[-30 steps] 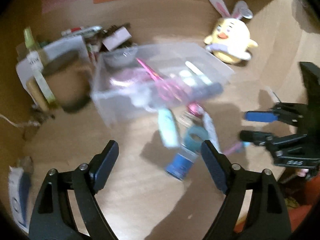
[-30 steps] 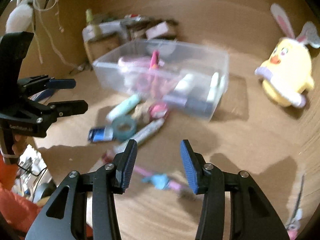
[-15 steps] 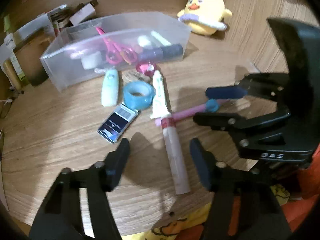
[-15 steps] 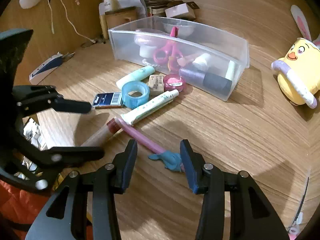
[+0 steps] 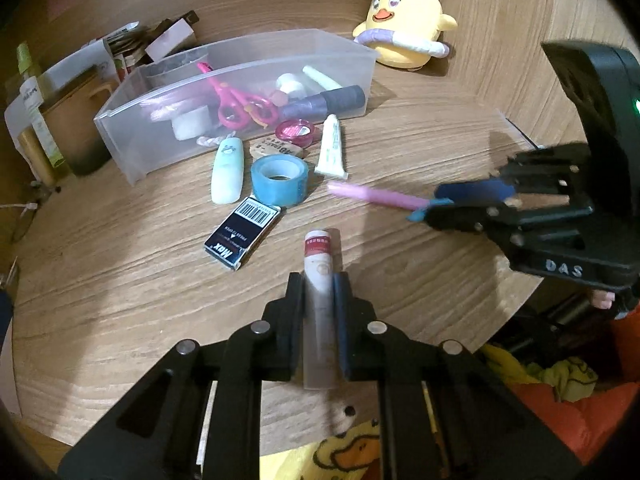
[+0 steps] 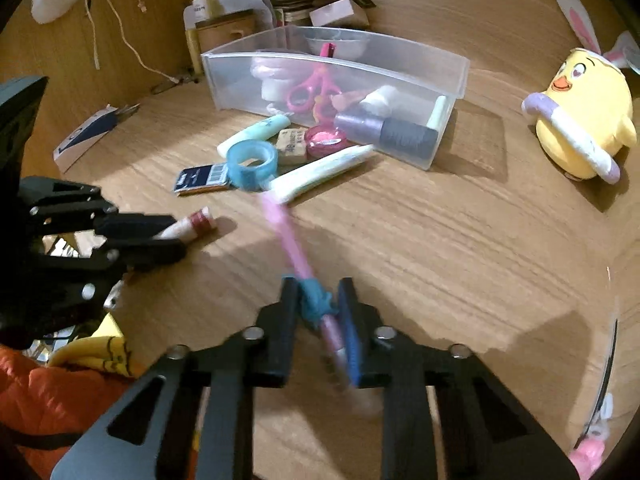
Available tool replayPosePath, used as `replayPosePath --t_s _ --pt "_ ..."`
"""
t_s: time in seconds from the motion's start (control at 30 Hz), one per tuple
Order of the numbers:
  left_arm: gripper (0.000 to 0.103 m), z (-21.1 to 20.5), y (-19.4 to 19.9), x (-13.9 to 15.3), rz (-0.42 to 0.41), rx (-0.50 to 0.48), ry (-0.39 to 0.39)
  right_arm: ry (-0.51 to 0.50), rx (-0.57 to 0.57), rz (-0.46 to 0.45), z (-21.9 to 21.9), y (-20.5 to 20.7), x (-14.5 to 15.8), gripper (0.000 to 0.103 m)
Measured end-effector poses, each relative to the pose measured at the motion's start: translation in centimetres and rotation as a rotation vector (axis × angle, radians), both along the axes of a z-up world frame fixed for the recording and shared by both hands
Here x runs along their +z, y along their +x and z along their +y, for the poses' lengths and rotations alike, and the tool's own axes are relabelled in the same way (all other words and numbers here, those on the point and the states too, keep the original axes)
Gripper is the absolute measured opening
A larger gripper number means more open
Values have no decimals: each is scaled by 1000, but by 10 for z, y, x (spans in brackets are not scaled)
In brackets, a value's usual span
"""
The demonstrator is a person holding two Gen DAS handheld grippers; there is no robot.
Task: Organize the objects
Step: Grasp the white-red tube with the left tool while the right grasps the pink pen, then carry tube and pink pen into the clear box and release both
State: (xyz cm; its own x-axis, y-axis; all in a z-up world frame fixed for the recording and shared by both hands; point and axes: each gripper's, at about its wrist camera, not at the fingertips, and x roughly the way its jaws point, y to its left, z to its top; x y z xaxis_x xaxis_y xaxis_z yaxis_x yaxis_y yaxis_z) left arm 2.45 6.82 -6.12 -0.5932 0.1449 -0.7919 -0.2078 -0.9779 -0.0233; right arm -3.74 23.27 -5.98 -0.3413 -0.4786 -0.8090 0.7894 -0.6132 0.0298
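My left gripper (image 5: pixel 318 284) is shut on a white tube with a red cap (image 5: pixel 318 268), near the table's front edge; it also shows in the right wrist view (image 6: pixel 188 226). My right gripper (image 6: pixel 318 292) is shut on a pink pen with a teal figure (image 6: pixel 316 300), whose shaft (image 5: pixel 372 196) points toward the loose items. A clear plastic bin (image 5: pixel 132 152) holds pink scissors (image 5: pixel 236 100), a purple bottle (image 5: pixel 320 104) and other small items. In front of it lie blue tape (image 5: pixel 280 176), a mint tube (image 5: pixel 228 170), a white tube (image 5: pixel 332 148), a pink compact (image 5: pixel 298 132), an eraser (image 5: pixel 276 148) and a staples box (image 5: pixel 242 232).
A yellow chick plush (image 5: pixel 404 28) sits at the back right. Boxes, a bottle and a brown container (image 5: pixel 68 120) crowd the back left. The round wooden table's edge (image 5: pixel 516 308) is near, with orange and yellow fabric (image 5: pixel 560 400) below it.
Both grippers were open; now the left has shut on the red-capped tube and the right has shut on the pink pen, which is lifted and blurred.
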Motion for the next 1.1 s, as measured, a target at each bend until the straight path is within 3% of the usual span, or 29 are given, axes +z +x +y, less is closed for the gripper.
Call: replayPosePath --t_s 0.23,0.47,0.83,1.1 --pt "14 -13 1 19 53 27 45 -61 -17 -30 7 24 0 16" --pt "14 -28 -10 45 127 58 80 -164 -85 48 8 22 35 16" --pt "14 -62 -51 92 231 108 129 -284 -214 141 -3 -28 86 16" --pt "14 -89 -100 108 216 138 160 -315 -251 196 -24 -67 113 16"
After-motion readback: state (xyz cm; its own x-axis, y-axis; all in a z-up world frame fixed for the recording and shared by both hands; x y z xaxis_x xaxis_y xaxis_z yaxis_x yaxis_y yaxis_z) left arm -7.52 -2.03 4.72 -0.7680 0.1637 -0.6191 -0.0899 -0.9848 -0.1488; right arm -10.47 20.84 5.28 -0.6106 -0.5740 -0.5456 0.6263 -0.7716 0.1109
